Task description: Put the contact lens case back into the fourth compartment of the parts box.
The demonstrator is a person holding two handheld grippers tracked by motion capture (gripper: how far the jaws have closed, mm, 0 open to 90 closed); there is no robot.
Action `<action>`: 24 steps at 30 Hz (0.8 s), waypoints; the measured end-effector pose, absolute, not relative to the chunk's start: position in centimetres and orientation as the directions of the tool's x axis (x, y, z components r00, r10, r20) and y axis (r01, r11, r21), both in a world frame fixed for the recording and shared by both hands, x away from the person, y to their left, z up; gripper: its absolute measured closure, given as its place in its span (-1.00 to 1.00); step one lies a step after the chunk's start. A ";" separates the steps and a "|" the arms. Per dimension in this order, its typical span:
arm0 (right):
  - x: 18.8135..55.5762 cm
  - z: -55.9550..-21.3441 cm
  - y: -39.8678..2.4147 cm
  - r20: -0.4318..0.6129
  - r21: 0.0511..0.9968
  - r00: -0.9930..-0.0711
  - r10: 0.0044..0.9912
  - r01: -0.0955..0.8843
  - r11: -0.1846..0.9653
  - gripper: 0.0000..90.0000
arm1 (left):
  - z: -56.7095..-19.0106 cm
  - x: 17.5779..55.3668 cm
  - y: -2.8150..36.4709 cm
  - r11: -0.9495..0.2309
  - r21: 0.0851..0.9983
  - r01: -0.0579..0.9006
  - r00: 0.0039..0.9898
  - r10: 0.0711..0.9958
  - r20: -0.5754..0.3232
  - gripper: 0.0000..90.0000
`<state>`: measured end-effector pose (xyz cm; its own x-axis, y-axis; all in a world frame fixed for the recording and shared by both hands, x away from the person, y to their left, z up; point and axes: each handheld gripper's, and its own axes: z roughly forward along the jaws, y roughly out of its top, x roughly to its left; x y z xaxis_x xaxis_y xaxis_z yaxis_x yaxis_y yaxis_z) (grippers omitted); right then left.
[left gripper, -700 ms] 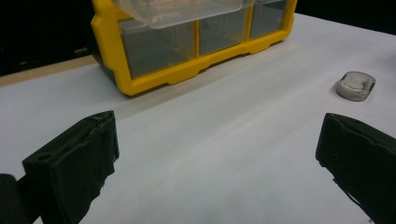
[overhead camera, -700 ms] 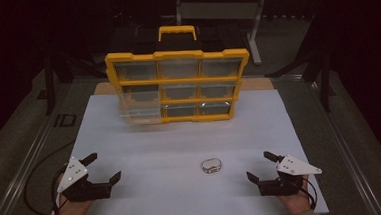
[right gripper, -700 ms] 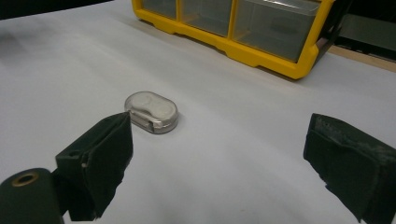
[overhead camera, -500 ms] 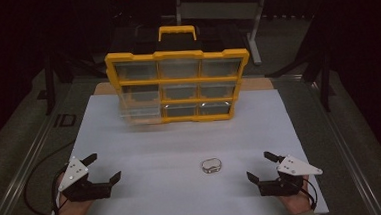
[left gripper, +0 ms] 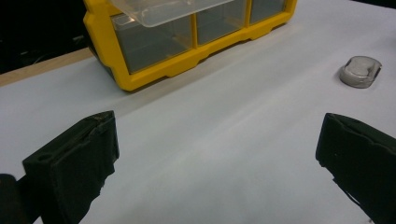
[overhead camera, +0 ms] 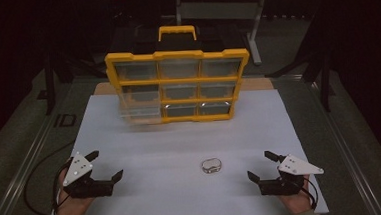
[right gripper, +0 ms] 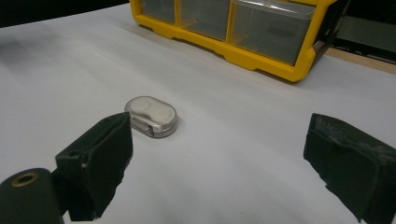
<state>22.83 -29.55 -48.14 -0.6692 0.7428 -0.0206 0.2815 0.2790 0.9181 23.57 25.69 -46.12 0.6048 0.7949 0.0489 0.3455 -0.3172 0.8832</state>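
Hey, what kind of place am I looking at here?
Probably a lab or workshop test bench: a white-covered table, a yellow parts organizer with clear drawers, and dark metal stands behind.

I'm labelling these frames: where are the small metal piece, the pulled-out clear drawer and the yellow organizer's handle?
small metal piece (overhead camera: 211, 165), high view, its top face.
pulled-out clear drawer (overhead camera: 137, 112), high view, its front wall.
handle (overhead camera: 176, 29), high view, its top bar.
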 end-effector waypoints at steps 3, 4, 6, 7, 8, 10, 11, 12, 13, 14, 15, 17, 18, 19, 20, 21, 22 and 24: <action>22.8 -48.2 -29.6 -0.017 0.921 -0.669 0.743 0.279 0.272 -0.83 | -45.8 23.7 25.4 -0.327 0.880 0.344 0.611 0.790 0.055 -1.00; 22.8 -48.1 -29.6 -0.017 0.921 -0.669 0.743 0.280 0.273 -0.83 | -45.6 23.7 25.3 -0.333 0.877 0.345 0.615 0.786 0.056 -1.00; 22.8 -48.1 -29.5 -0.014 0.922 -0.670 0.742 0.278 0.269 -0.83 | -45.3 23.9 25.0 -0.348 0.873 0.341 0.621 0.781 0.069 -1.00; 22.8 -48.1 -29.5 -0.014 0.923 -0.670 0.742 0.278 0.268 -0.83 | -45.1 23.9 24.8 -0.355 0.872 0.338 0.625 0.777 0.074 -1.00; 22.8 -48.1 -29.5 -0.014 0.922 -0.670 0.742 0.278 0.268 -0.83 | -44.9 24.0 24.6 -0.363 0.870 0.335 0.629 0.774 0.081 -1.00; 22.9 -48.1 -29.6 -0.012 0.920 -0.671 0.741 0.282 0.271 -0.83 | -44.7 24.1 24.4 -0.373 0.866 0.333 0.633 0.769 0.087 -1.00; 22.8 -48.1 -29.6 -0.009 0.920 -0.672 0.741 0.285 0.270 -0.83 | -44.5 24.4 23.9 -0.388 0.861 0.328 0.645 0.758 0.096 -1.00; 22.8 -48.1 -29.6 -0.009 0.920 -0.671 0.741 0.285 0.270 -0.82 | -44.4 24.5 23.7 -0.393 0.860 0.326 0.650 0.754 0.099 -1.00; 22.8 -48.1 -29.6 -0.010 0.919 -0.671 0.741 0.286 0.271 -0.83 | -44.3 24.6 23.5 -0.399 0.859 0.322 0.654 0.749 0.103 -1.00; 22.8 -48.1 -29.6 -0.010 0.918 -0.672 0.741 0.287 0.273 -0.82 | -44.2 24.7 23.2 -0.404 0.857 0.320 0.659 0.745 0.105 -1.00; 22.8 -48.1 -29.6 -0.010 0.918 -0.672 0.741 0.287 0.273 -0.82 | -44.2 24.7 23.2 -0.404 0.857 0.320 0.659 0.745 0.105 -1.00; 22.8 -48.1 -29.6 -0.010 0.917 -0.672 0.741 0.288 0.275 -0.83 | -44.0 25.0 22.5 -0.422 0.851 0.313 0.676 0.729 0.113 -1.00; 22.8 -48.1 -29.6 -0.010 0.917 -0.672 0.741 0.289 0.274 -0.83 | -44.0 25.1 22.3 -0.426 0.850 0.310 0.680 0.724 0.115 -1.00; 22.8 -48.1 -29.6 -0.011 0.917 -0.672 0.741 0.289 0.275 -0.83 | -43.9 25.2 22.1 -0.430 0.849 0.308 0.686 0.719 0.115 -1.00; 22.8 -48.1 -29.6 -0.011 0.917 -0.672 0.741 0.289 0.276 -0.83 | -43.9 25.4 21.9 -0.433 0.848 0.306 0.691 0.714 0.116 -1.00; 22.8 -48.1 -29.6 -0.011 0.917 -0.672 0.741 0.289 0.276 -0.83 | -43.9 25.4 21.9 -0.433 0.848 0.306 0.691 0.714 0.116 -1.00; 22.8 -48.1 -29.6 -0.008 0.916 -0.672 0.740 0.291 0.274 -0.83 | -43.8 25.5 21.7 -0.434 0.848 0.305 0.695 0.710 0.114 -1.00; 22.8 -48.1 -29.6 -0.007 0.916 -0.672 0.740 0.293 0.274 -0.82 | -43.8 25.7 21.2 -0.441 0.846 0.300 0.705 0.700 0.115 -1.00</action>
<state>22.83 -29.57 -48.10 -0.6721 0.7404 -0.0068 0.2925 0.2739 0.9162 25.69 21.19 -43.77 0.7053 0.6996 0.1146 0.2997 -0.4407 0.8462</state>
